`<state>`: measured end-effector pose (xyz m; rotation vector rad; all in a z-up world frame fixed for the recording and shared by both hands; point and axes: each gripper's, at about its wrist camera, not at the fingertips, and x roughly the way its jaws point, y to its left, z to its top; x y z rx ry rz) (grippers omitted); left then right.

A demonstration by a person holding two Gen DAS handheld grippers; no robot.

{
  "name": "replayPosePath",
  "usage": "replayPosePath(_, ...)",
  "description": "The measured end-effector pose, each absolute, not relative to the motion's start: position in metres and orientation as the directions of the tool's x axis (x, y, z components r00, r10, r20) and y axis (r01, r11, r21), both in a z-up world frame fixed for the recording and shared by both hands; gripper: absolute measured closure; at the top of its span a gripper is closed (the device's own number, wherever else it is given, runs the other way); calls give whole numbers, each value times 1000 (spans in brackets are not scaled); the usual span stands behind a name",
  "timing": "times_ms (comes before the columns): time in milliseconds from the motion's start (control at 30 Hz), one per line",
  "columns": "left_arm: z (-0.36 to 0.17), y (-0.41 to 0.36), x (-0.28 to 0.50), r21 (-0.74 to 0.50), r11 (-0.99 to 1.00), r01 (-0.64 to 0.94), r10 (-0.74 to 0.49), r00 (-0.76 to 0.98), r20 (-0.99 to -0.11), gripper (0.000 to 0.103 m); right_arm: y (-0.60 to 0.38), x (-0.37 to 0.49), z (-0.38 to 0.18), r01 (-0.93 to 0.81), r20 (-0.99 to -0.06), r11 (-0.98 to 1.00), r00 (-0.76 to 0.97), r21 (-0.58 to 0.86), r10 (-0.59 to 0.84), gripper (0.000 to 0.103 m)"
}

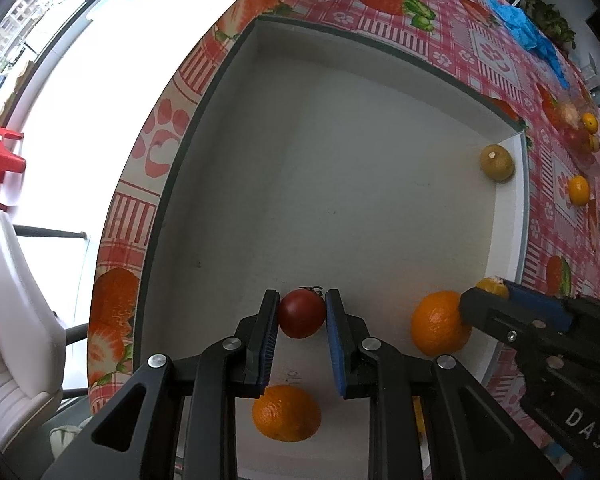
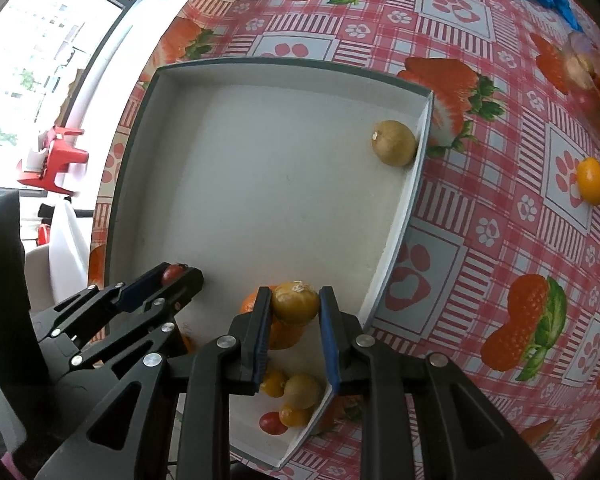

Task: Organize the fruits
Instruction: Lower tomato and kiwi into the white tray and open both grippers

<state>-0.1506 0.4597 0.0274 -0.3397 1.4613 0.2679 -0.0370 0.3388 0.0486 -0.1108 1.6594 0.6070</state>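
A shallow white tray (image 1: 320, 152) (image 2: 268, 168) with a dark rim lies on the strawberry-print tablecloth. My left gripper (image 1: 302, 312) (image 2: 176, 274) points straight down into the tray and is shut on a dark red cherry tomato (image 1: 302, 314) (image 2: 172, 273). To its right, my right gripper (image 2: 295, 304) (image 1: 494, 292) is shut on a yellow-brown round fruit (image 2: 296, 303) (image 1: 492, 286), just above an orange (image 1: 440, 322) (image 2: 284, 334). A second orange (image 1: 286, 412) lies under the left gripper. Another brown fruit (image 1: 497, 162) (image 2: 394, 142) rests in the tray's far right corner.
Several small fruits (image 2: 296, 396) crowd the tray's near corner. On the cloth right of the tray lie a loose kumquat (image 2: 591, 180) (image 1: 579, 190) and a clear bag of fruit (image 2: 592, 76) (image 1: 576, 128). Blue crumpled material (image 1: 528, 28) sits at the far edge. The table edge runs along the left.
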Motion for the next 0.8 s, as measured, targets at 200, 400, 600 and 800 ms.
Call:
replayPosePath(200,21,454,-148,-51,930,-365,-18,92,-996,78,338,-35,51,-412,-951,859,-177,305,252,47)
replayPosePath(400,21,453,-150,-46,925,-377,-11,94,-995,28,332,-36,61,-429,-953,851,-158,302,259,38)
replayPosePath(600,31,452,-153,-21,922,-385,27,118,-993,22,325,-37,70,-437,-959,853,-139,285,248,33)
replayPosePath(800,42,444,-153,44,929,-368,98,129,-987,0,312,-37,82,-448,-968,859,-104,249,227,23)
